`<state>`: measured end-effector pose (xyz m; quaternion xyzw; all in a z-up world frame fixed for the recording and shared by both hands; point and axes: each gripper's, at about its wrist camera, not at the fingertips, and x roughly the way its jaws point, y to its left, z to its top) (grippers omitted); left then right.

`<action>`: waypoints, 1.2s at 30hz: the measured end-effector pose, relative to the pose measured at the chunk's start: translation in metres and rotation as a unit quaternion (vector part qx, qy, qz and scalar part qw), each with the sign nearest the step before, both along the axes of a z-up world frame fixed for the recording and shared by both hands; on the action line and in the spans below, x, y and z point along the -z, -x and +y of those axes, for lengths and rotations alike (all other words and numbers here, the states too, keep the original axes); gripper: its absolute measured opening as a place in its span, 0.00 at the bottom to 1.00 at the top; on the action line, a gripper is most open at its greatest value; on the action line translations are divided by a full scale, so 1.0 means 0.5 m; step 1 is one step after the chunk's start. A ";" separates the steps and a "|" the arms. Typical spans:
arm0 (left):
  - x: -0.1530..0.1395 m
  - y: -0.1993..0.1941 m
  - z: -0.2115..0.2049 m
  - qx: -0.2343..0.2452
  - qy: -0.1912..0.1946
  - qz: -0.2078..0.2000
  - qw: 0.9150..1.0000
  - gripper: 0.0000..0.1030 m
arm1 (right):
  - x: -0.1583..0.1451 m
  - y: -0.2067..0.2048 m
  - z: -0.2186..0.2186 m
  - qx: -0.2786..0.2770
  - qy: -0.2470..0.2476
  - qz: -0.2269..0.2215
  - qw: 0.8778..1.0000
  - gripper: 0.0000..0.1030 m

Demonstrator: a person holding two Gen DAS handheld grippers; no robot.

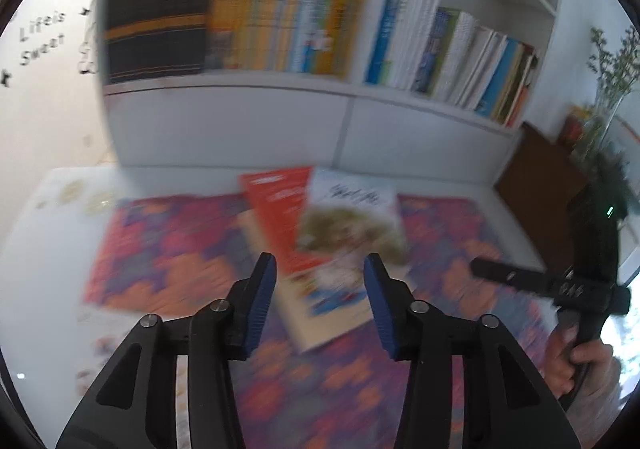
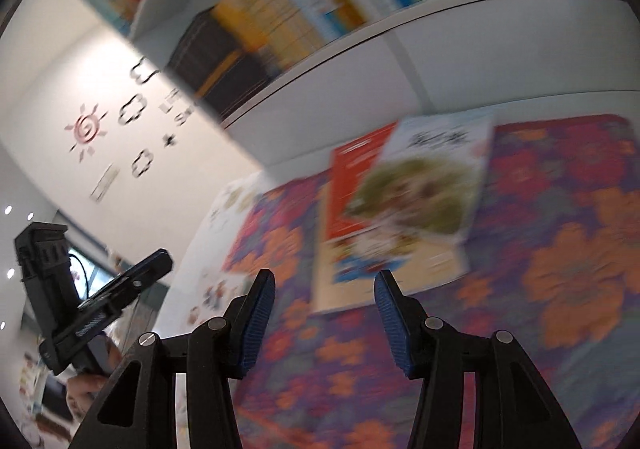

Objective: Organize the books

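Both tongs, left tongs and right tongs, angle downward over stacked books, jaws apart, empty.

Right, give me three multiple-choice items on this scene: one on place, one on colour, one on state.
1. Where do the loose books lie?
A. on the floral mat
B. on the shelf
C. on the floor

2. What colour is the cover under the top book?
A. green
B. red
C. black

3. How is the left hand-held gripper?
A. shut on a book
B. open, holding nothing
C. shut on a pen

Answers: 1 A, the pile rests on the patterned mat below the bookshelf. 2 B, a red cover sticks out. 3 B, its blue pads stand apart with nothing between.
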<state>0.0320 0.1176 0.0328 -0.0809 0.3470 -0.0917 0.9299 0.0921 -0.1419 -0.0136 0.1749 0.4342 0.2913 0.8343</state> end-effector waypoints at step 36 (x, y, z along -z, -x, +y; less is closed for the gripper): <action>0.292 -0.311 -0.062 -0.010 0.057 0.044 0.997 0.50 | 0.227 -0.197 -0.016 0.001 0.033 -0.001 0.999 0.36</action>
